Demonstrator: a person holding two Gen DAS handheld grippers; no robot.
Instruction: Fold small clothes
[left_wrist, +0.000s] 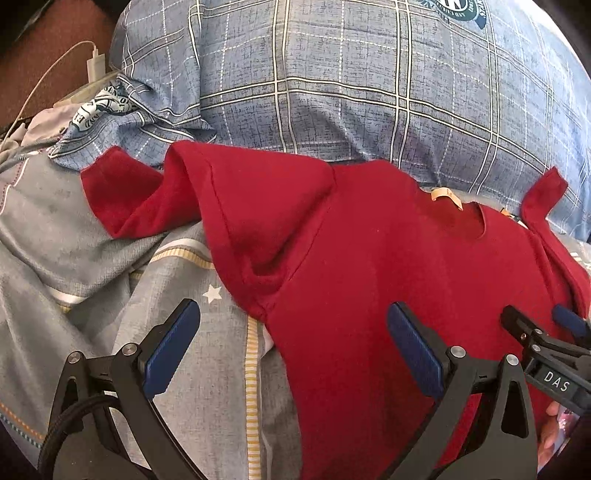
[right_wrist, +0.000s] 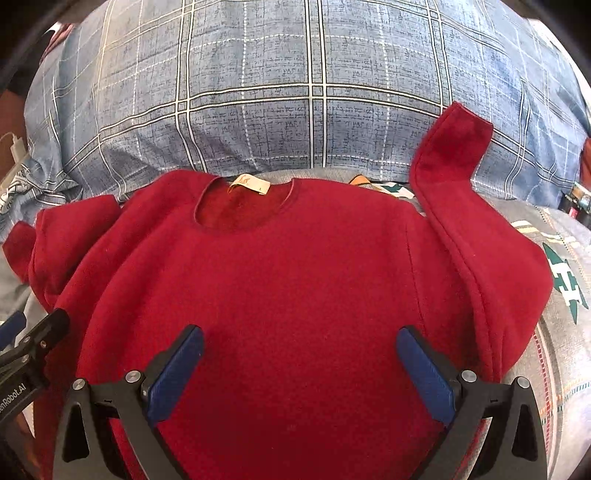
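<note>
A bed covered in grey patterned sheet fabric (left_wrist: 207, 350) carries a small red long-sleeved fleece top (right_wrist: 295, 280), spread flat, collar toward a large blue plaid pillow (right_wrist: 295, 92) behind it.

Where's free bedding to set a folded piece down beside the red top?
Free: grey bedsheet left of the red top, under the open left gripper. Smaller strip right of the top. Crowded: plaid pillow behind; cables far left.

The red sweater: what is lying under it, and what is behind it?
Under the red sweater lies grey printed bedding, visible at both sides; the part beneath the body is covered. Behind the collar rises a blue plaid pillow. Both sleeves reach onto it.
</note>
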